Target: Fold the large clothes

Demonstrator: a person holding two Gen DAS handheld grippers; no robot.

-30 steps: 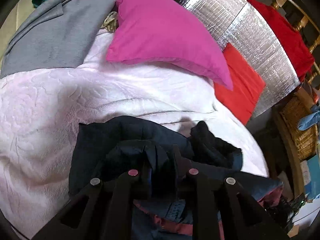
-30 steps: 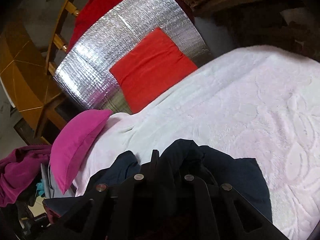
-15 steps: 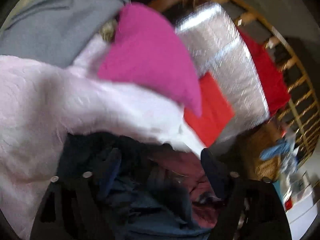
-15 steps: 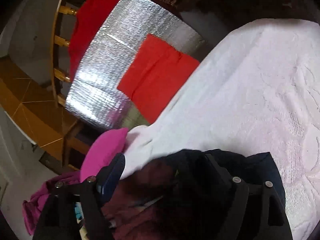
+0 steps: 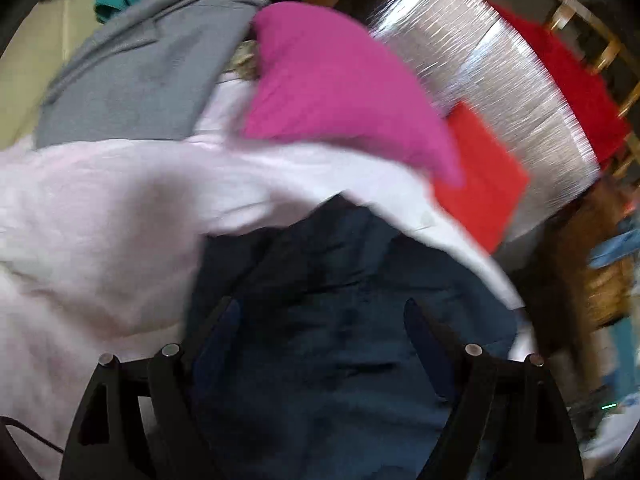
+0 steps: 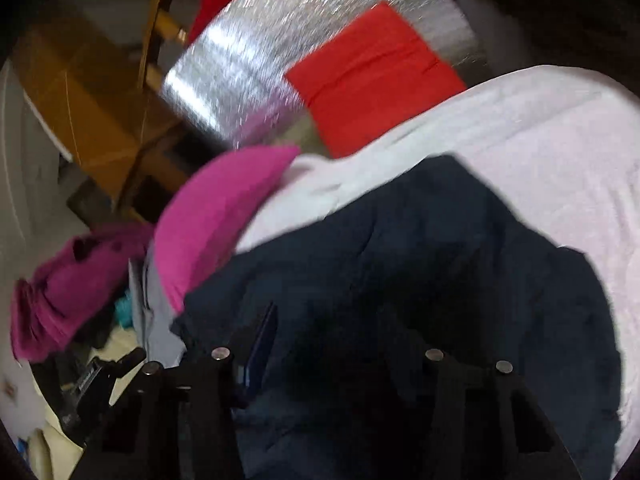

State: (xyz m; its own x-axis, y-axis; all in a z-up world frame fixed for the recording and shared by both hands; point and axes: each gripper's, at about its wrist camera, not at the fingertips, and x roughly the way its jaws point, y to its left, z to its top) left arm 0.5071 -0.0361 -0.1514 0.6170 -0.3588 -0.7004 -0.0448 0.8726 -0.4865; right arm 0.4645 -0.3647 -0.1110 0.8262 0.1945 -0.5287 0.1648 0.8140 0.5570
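Navy garment (image 5: pixel 340 320) blurred, bottom edge cropped

A dark navy garment (image 6: pixel 420 280) is lying across the pale pink bedspread (image 6: pixel 560 152), filling the lower centre. The right gripper (image 6: pixel 332 328) is closing at the bottom, cloth beneath its fingers. A magenta pillow (image 6: pixel 216 216) is sitting at left, a red cushion (image 6: pixel 372 76) leaning on silver foil (image 6: pixel 240 60) above.

A pale pink bedspread (image 5: pixel 100 208) covers the bed, with a silver foil panel (image 5: pixel 492 92) leaning against wooden rails (image 5: pixel 568 8) behind.
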